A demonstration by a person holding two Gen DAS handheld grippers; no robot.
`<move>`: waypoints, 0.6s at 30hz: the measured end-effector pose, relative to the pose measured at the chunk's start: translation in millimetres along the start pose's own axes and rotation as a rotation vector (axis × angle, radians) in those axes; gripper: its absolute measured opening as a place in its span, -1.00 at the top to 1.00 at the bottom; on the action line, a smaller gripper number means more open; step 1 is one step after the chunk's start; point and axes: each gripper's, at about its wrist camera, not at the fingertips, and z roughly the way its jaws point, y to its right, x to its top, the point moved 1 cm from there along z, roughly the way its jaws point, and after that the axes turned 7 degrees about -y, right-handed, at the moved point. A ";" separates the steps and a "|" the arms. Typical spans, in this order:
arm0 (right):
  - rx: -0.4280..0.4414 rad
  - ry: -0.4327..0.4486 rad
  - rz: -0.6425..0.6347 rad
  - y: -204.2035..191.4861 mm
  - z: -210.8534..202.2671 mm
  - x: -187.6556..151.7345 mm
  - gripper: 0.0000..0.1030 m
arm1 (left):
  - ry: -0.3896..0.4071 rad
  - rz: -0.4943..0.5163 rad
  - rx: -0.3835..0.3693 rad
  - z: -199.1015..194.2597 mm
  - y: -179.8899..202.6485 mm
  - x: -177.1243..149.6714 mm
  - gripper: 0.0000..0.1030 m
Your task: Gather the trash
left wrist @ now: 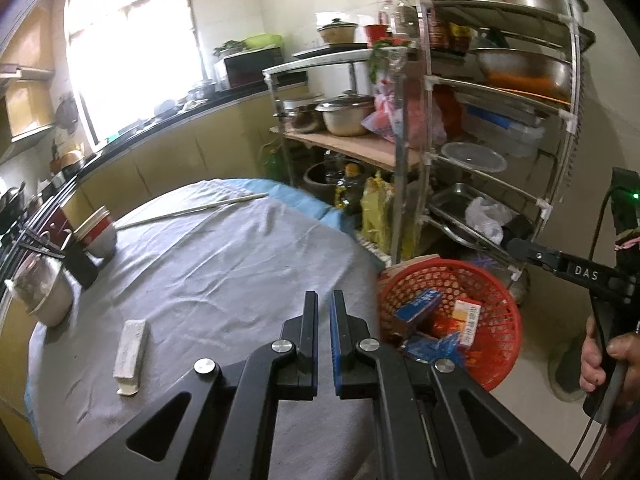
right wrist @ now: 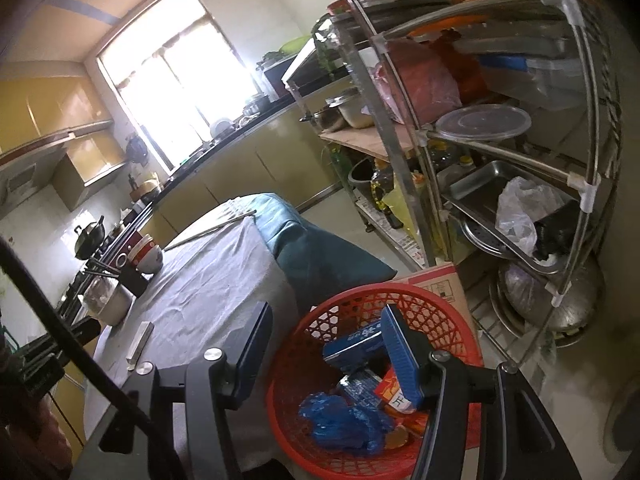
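1. My left tool (left wrist: 324,300) is closed with nothing between its pads, hanging over the near part of the bench (left wrist: 224,264).
2. My right tool (right wrist: 326,330) stands open and empty above the red basket (right wrist: 444,304), which sits just beside the bench edge.
3. The basket already holds trash: a blue carton (right wrist: 352,340), a red-orange packet (right wrist: 394,394) and a crumpled blue wrapper (right wrist: 340,420).
4. One white box (left wrist: 130,344) remains on the bench, left of my left tool and apart from it; I judge it the next item to collect.
5. Risk: the closed left tool must open before reaching, or it will shove the box along the cloth.
6. Risk: the grey cloth (left wrist: 200,240) is wrinkled; a low pad could snag it and drag it.
7. Farther back, stacked bowls (left wrist: 98,232) and a pot (left wrist: 44,296) stand near the bench's left rim; a wide swing could strike them.
8. Beyond, the metal rack (left wrist: 492,128) is crowded, close to the basket.
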 end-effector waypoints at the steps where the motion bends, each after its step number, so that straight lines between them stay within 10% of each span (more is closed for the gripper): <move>1: 0.000 0.001 0.005 2.4 -0.9 0.3 -0.16 | 0.003 0.003 -0.018 1.3 2.5 0.8 0.89; 11: -0.021 -0.006 0.063 37.0 -7.5 -5.9 -0.16 | -0.038 0.062 -0.149 27.9 42.7 4.4 0.89; 18: -0.010 -0.031 0.107 56.2 -3.6 -8.2 -0.16 | -0.051 0.021 -0.039 30.2 16.1 3.3 0.87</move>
